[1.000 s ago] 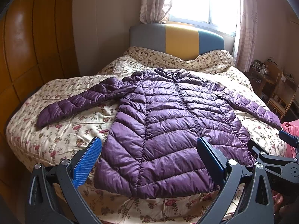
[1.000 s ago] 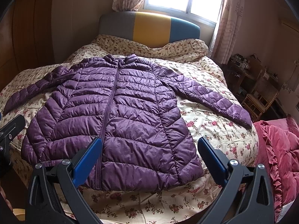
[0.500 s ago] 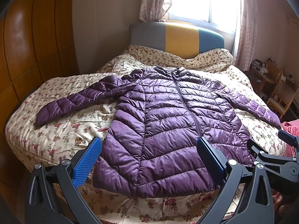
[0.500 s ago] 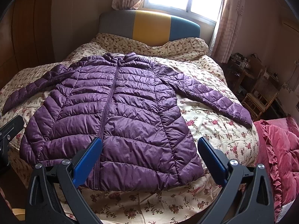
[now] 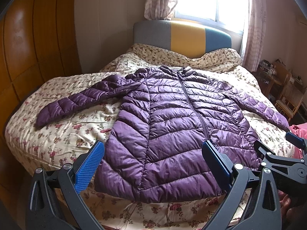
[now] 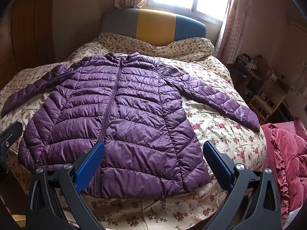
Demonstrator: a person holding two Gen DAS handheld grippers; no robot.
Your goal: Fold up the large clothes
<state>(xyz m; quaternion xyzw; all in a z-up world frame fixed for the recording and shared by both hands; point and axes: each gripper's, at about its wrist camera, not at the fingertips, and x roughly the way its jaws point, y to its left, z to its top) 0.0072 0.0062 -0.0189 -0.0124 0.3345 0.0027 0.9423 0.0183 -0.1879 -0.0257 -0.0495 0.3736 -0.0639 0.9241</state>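
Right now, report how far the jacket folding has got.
Done: the jacket lies flat, zipped, front up on the bed, sleeves spread. In hand: nothing; the left gripper and right gripper are open above its hem. Left: every fold.

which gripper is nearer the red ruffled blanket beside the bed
Right. The right gripper hovers over the purple quilted puffer jacket's hem, with the red ruffled blanket just to its right. The left gripper sits further left, with the right gripper between.

Blown-out window (image 5: 211, 0) backlight, dim room, fisheye-warped dark corners
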